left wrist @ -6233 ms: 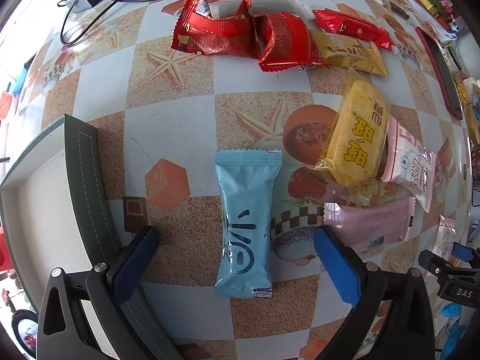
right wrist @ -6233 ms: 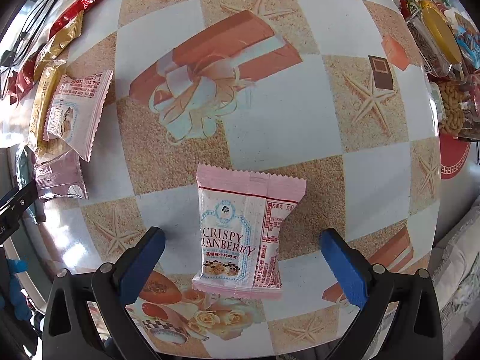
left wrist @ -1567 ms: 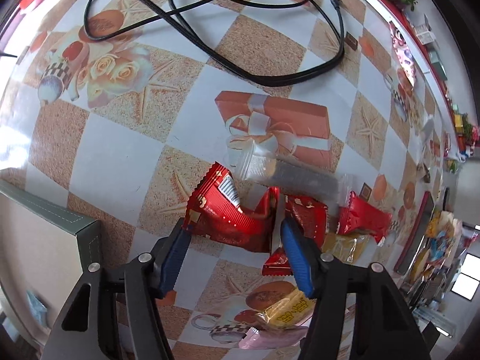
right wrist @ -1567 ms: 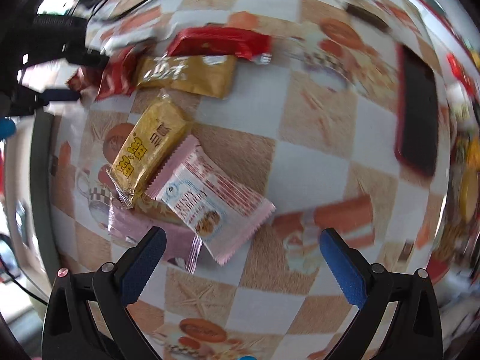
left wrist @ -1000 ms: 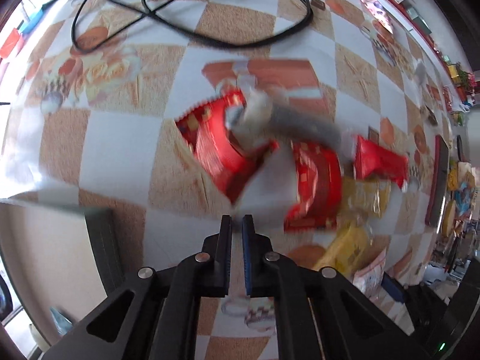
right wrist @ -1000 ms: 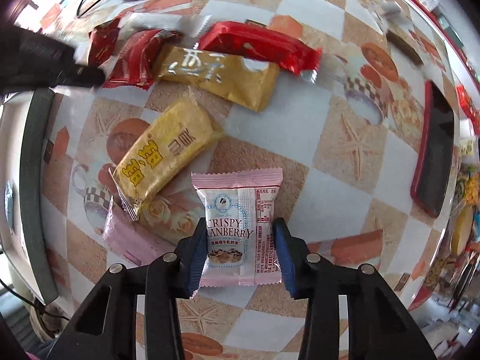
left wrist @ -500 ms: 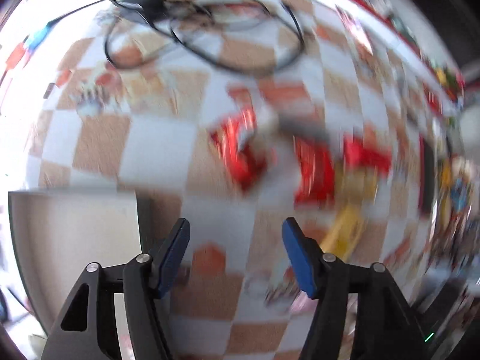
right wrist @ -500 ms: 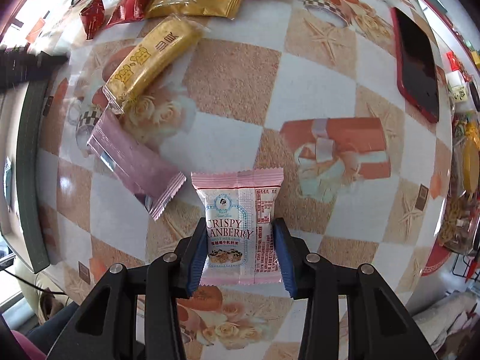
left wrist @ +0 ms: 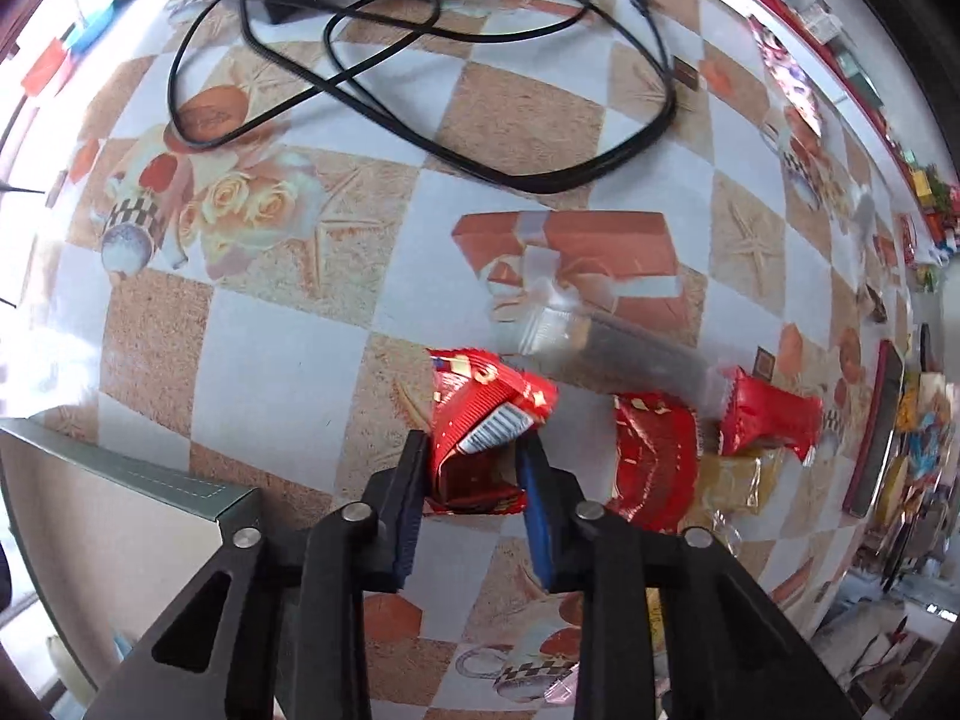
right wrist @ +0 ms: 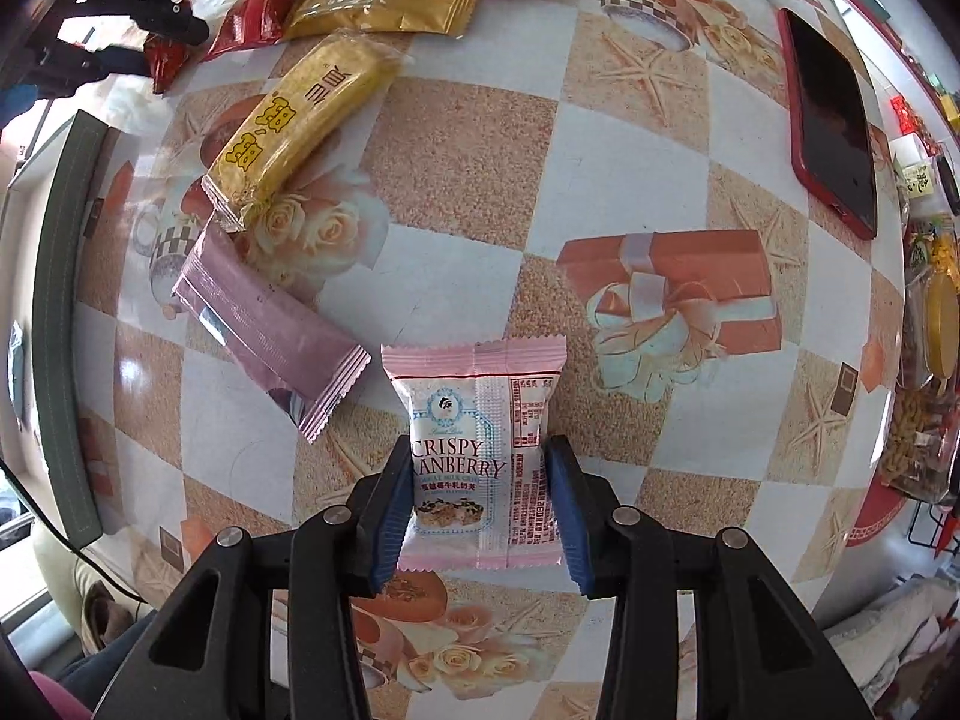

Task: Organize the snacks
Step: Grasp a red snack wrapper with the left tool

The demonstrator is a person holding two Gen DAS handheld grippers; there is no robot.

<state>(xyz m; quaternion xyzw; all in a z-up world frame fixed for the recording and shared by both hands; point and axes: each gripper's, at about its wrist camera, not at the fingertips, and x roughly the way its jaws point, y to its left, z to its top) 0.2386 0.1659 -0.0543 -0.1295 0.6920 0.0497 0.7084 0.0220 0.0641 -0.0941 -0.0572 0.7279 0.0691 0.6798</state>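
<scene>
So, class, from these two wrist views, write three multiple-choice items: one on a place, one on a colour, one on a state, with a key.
1. Where does the pink cranberry packet sit?
A. between the right tongs
B. on the phone
C. under the black cable

2. What colour is the phone's case?
A. green
B. red
C. white

3. What is between the left tongs?
A. nothing
B. a gold bar
C. a red crumpled packet

Key: 1 A, blue pads press both its sides; 2 B, a red rim frames the dark screen; 3 C, the jaws are closing on red foil.
</scene>
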